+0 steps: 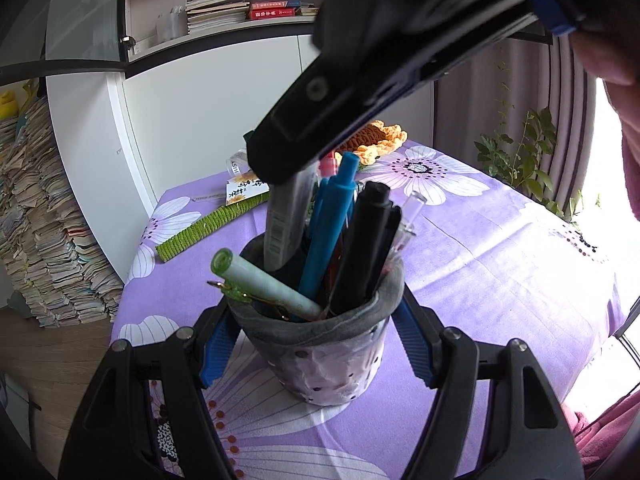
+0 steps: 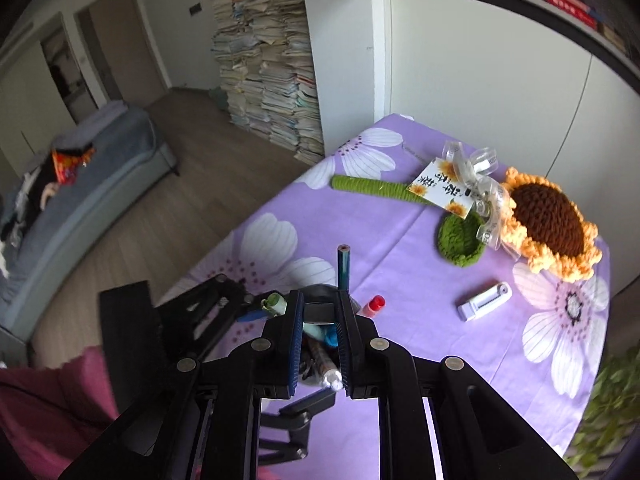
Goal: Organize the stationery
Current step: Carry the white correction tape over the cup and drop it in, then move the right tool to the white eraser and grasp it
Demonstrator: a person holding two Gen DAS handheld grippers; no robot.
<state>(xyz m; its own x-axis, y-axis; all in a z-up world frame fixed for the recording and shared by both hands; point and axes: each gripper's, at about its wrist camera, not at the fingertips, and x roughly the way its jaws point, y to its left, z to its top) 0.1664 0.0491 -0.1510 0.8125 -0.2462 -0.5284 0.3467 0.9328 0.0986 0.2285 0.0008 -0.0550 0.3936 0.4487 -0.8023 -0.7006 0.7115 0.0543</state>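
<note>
The left gripper [image 1: 316,344] is clamping the pen holder [image 1: 320,344] near the table's [image 1: 500,280] front edge while the right gripper [image 2: 320,344], fingers slightly parted, is hovering over its pens [image 1: 332,220], with a correction tape [image 2: 484,301] and glue stick [image 2: 374,305] lying beyond on open cloth.

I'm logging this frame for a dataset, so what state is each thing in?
Pen holder: upright, full of pens, gripped by left gripper.
Right gripper: above the holder, open.
Correction tape: lying flat on the tablecloth.
Crocheted sunflower: lying flat.
</note>
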